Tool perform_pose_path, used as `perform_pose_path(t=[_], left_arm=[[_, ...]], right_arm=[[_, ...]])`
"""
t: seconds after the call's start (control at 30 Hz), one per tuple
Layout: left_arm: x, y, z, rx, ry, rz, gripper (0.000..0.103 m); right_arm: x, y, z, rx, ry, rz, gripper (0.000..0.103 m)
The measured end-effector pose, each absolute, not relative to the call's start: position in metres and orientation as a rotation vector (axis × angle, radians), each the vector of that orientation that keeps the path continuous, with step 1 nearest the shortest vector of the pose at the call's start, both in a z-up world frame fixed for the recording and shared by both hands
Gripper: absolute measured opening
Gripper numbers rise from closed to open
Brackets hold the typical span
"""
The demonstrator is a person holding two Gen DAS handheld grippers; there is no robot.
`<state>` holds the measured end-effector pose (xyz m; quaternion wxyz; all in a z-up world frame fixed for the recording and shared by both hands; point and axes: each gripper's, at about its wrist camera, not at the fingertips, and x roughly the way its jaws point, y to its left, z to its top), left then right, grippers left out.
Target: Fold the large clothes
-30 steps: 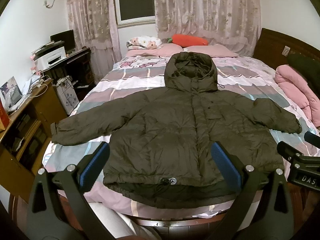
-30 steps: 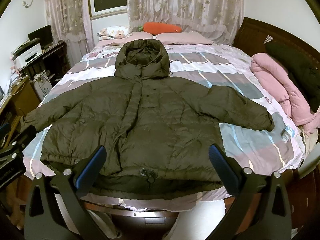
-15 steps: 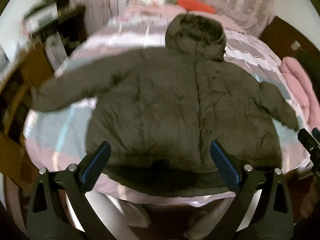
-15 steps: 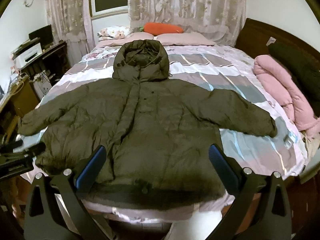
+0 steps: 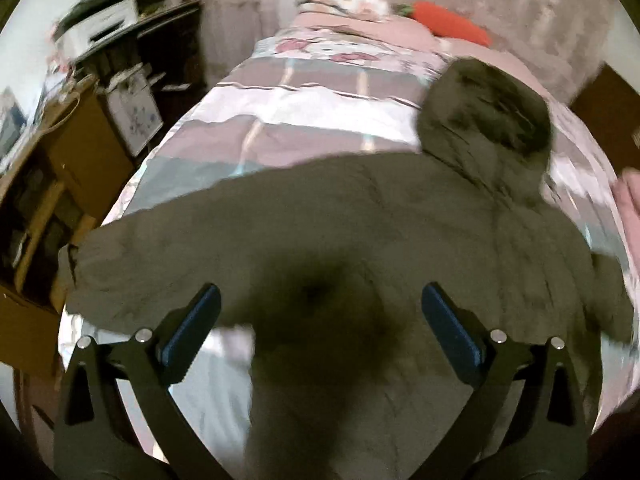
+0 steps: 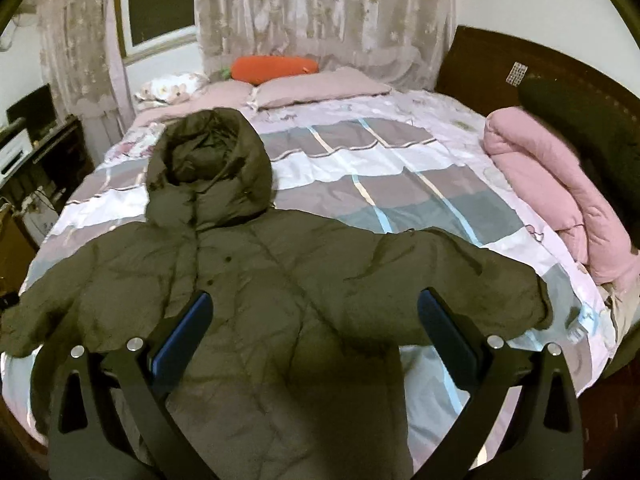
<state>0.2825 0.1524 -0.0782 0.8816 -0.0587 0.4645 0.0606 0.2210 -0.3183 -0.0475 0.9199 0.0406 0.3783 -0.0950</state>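
Observation:
A dark olive hooded puffer jacket (image 6: 248, 280) lies spread flat, front up, on the bed, sleeves out to both sides. In the left wrist view the jacket (image 5: 340, 240) fills the middle, blurred by motion, its left sleeve (image 5: 132, 268) stretching to the bed's left edge. My left gripper (image 5: 320, 320) hovers open above the jacket's left body, nothing between its blue pads. My right gripper (image 6: 312, 324) is open too, over the right body, close to the right sleeve (image 6: 460, 280). The hood (image 6: 208, 168) points to the pillows.
A striped pink and grey bedspread (image 6: 380, 176) covers the bed. A rolled pink quilt (image 6: 560, 196) lies along the right edge by the dark headboard (image 6: 500, 64). Pillows and an orange cushion (image 6: 276, 68) sit at the far end. Desks and a printer (image 5: 100, 28) stand left of the bed.
Both grippers have moved forward and lower over the jacket. The left view has swung toward the left sleeve, the right view toward the right sleeve. Both stay open.

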Motion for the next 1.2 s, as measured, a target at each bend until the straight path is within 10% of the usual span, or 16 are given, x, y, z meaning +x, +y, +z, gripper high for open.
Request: perform_pose_path(t=[0.7, 0.8, 0.83, 0.9, 1.2], left_arm=[[0.674, -0.037, -0.109, 0.026, 0.925, -0.147, 0.099], [0.714, -0.057, -0.154, 0.081, 1.034, -0.053, 0.071], [0.724, -0.065, -0.172, 0.116, 1.084, -0.039, 0.036], [0.726, -0.072, -0.187, 0.154, 1.096, -0.006, 0.025], [0.672, -0.057, -0.138, 0.024, 1.002, 0.06, 0.011]], right_arm=[[0.642, -0.263, -0.126, -0.062, 0.989, -0.03, 0.102], [0.66, -0.263, -0.139, -0.012, 0.991, -0.055, 0.101], [0.664, -0.263, -0.143, 0.016, 0.985, -0.034, 0.078], [0.672, -0.26, -0.157, 0.03, 1.052, 0.024, 0.012], [0.615, -0.275, -0.124, 0.109, 0.917, 0.088, 0.008]])
